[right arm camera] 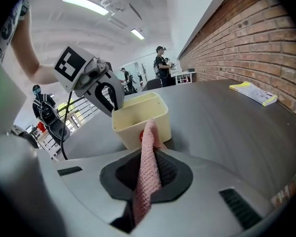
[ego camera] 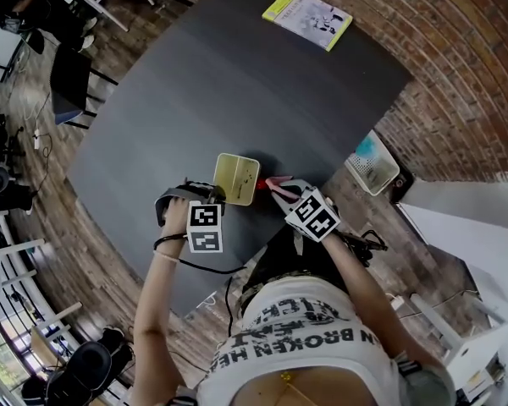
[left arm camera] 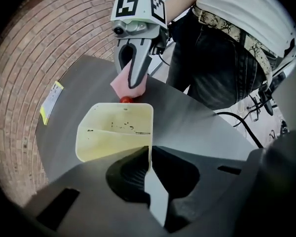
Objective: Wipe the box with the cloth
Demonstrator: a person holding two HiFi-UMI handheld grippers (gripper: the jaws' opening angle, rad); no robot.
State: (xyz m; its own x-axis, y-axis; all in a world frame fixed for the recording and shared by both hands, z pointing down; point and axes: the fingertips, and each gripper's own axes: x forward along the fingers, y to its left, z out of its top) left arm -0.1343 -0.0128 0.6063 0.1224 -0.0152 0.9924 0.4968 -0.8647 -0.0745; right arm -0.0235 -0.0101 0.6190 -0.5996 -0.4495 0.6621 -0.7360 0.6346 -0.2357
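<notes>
Head view: the box (ego camera: 236, 178) is pale yellow w/ an open top. It sits on the dark table (ego camera: 203, 83) near my edge, btw my two tools. My left tool (ego camera: 213, 194) points down at its near-left rim. My right tool (ego camera: 281, 189) is just beside the box's right side, w/ the pink cloth (ego camera: 271, 181) at its tip. A booklet (ego camera: 307, 15) lies well apart, at the far edge.

Left tool view: jaws nearly together, pinched on the box's thin side wall near a corner; the wall runs right btw the pads. The box is empty inside, w/ dark marks on its floor. A small red thing (left arm camera: 126, 99) sits at the far wall; can't tell what it is.

Right tool view: jaws closed on the cloth, a waffle-knit folded strip sticking out twd the box's near wall. It's touching or just short of it; can't tell which.

Handling, my guess: the box is light, thin plastic, stiff enough but w/ walls that flex. Empty, it'd prob. skid on the smooth table under a wipe, so a rim pinch near a corner is the best hold. The cloth is soft and limp, so grip it bunched w/ a short free end.
</notes>
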